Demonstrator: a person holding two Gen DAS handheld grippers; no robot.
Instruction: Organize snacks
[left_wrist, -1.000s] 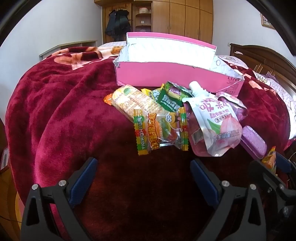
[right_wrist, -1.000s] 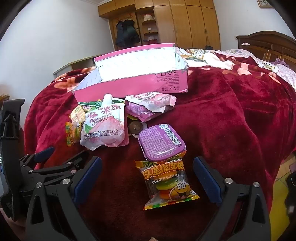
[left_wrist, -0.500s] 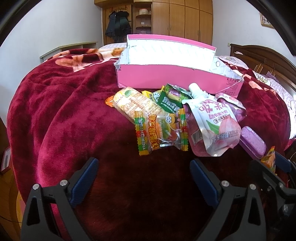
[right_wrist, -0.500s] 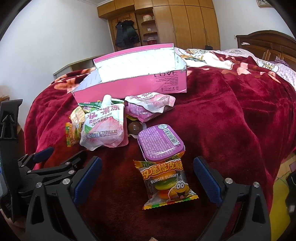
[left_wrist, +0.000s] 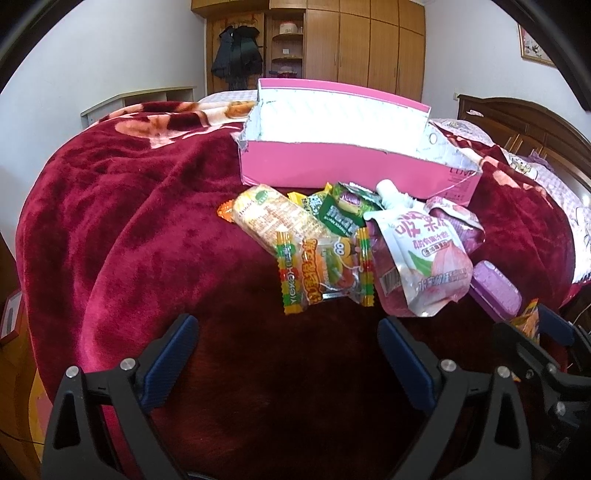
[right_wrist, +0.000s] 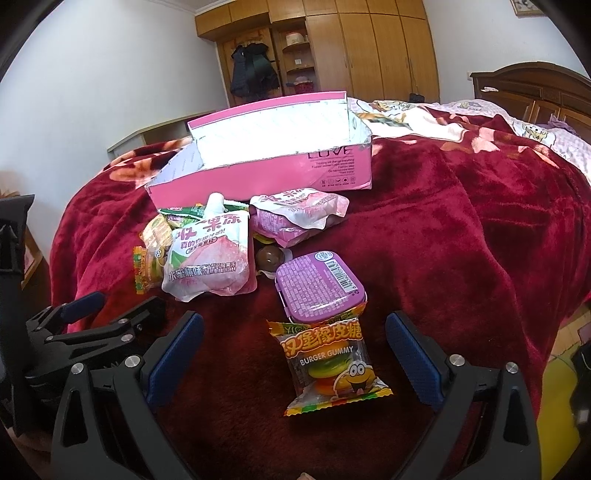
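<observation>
1. I held the left gripper (left_wrist: 286, 350) low over the red blanket (left_wrist: 129, 229) on the bed, jaws wide and empty, with a burger gummy packet (left_wrist: 325, 275) lying just ahead of them.
2. I held the right gripper (right_wrist: 295, 350) likewise, jaws wide and holding nothing. A second burger gummy packet (right_wrist: 334, 365) lay flat between its fingers, untouched as far as I could tell.
3. The pink box (right_wrist: 266, 166) stood open-topped at the far side of the heap. From these views its interior appeared empty, so I judged that no snack had yet been sorted into it.
4. The snacks lay loose in front of the box: a peach jelly pouch (right_wrist: 208, 254), a second pouch (right_wrist: 299, 216) crumpled behind it, a brown ball-shaped sweet (right_wrist: 269, 256), a purple tin (right_wrist: 319, 286) touching the near gummy packet's top edge, a wafer packet (left_wrist: 275, 218) and a green sachet (left_wrist: 341, 216) partly overlapped by others.
5. I judged the wide jaws suited the flat packets, each gripper being lined up on its nearest one.
6. Risk noted: the soft blanket could give beneath a thin packet, and the overlapping wrappers might drag neighbours along.
</observation>
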